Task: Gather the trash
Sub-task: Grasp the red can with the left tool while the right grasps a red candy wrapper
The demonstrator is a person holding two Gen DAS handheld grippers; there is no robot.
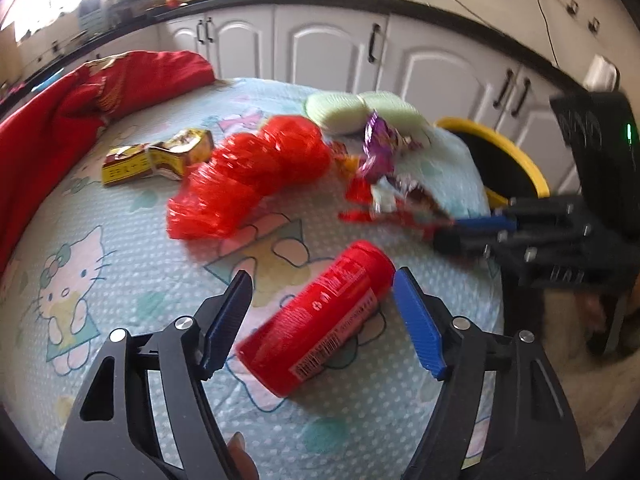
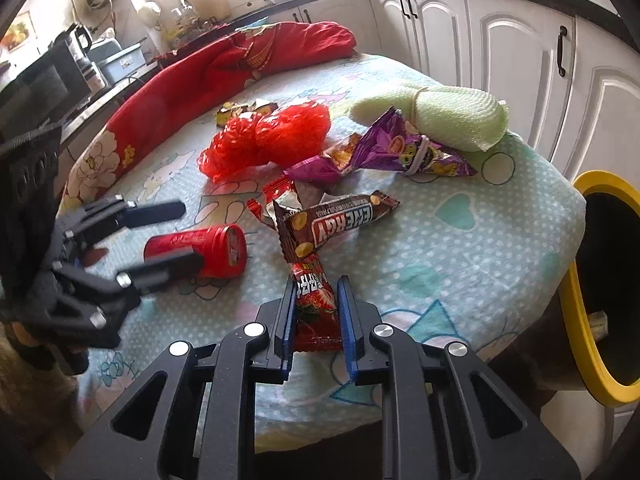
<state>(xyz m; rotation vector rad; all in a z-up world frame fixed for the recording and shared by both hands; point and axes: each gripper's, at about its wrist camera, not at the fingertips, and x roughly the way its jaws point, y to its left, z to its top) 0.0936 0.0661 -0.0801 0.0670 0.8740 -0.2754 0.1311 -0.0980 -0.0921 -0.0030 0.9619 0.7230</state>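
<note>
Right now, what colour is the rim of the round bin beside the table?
Yellow. The round bin's rim shows best in the right wrist view.

Canister (image 2: 200,250) laid on its side on surface (image 2: 480,248), between spread fingers of left tool (image 1: 320,308). Wrapper pile (image 2: 332,216) spread right of canister; one wrapper (image 2: 316,308) set between fingers of right tool (image 2: 316,320), apparently gripped. Mesh bundle (image 2: 268,140) placed behind pile, small packets (image 1: 156,156) left of it. Foam roll (image 2: 452,116) laid at far right edge. Cloth (image 2: 224,76) draped along far left rim. Bin (image 2: 592,292) stood beside surface's right edge.
</note>
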